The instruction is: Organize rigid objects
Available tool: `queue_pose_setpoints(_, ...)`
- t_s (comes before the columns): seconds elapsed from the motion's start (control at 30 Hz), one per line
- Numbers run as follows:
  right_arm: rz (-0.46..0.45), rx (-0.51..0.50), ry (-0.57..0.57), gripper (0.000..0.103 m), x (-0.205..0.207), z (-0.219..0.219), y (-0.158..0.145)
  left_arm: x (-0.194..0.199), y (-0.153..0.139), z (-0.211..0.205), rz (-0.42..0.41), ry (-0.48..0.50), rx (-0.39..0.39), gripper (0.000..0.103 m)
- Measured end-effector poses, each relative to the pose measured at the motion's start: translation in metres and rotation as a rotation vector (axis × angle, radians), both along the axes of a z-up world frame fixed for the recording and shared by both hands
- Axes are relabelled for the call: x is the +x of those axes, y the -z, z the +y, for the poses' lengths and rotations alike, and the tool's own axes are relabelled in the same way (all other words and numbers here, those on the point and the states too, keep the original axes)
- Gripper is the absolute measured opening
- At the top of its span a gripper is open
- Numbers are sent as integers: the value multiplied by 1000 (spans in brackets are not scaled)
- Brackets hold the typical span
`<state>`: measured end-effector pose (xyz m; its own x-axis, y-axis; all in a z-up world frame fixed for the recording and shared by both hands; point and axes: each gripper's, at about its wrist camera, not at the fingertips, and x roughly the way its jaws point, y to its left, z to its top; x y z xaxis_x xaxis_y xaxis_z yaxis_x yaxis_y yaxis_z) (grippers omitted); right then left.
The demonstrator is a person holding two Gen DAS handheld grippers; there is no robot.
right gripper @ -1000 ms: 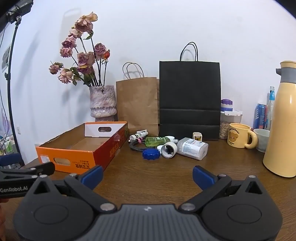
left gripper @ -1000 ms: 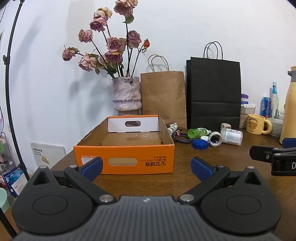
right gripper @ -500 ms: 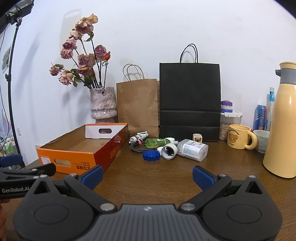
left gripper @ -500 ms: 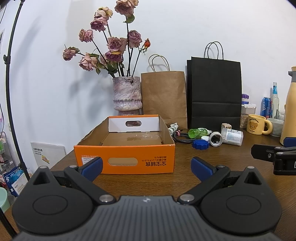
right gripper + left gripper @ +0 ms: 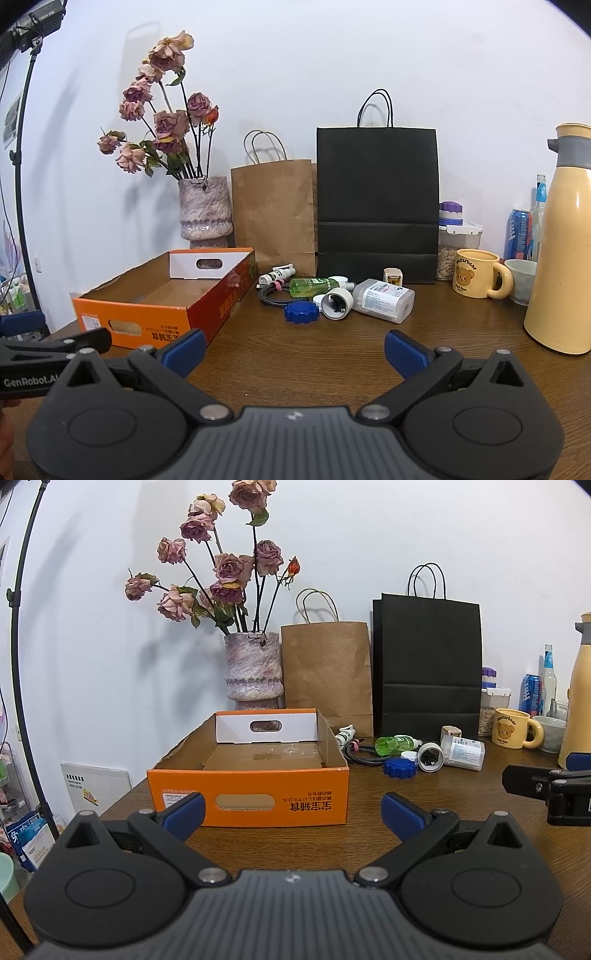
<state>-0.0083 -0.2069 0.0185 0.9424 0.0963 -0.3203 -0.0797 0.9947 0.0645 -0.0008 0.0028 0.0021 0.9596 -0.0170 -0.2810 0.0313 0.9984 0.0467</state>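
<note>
The brown wooden surface [image 5: 332,354] carries all items. The shallow orange cardboard box [image 5: 255,801] sits at its left side, open at the top, with nothing visible inside. Right of the box, in front of the black paper bag [image 5: 376,199], lies a cluster of small rigid objects: a white plastic bottle [image 5: 384,301] on its side, a green translucent bottle [image 5: 312,286], a white cylindrical cap [image 5: 338,303] and a blue ridged round lid [image 5: 301,312]. The left hand-held gripper [image 5: 291,812] hovers before the box, fingers spread wide, holding nothing. The right hand-held gripper [image 5: 293,345] faces the cluster, likewise spread and unloaded.
</note>
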Motion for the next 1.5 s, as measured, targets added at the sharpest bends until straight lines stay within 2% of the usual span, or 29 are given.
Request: queue_pose_setpoints(1.5,2,1,6,103,4,-1,-1,0,-1,-2,-15,20,-19,103)
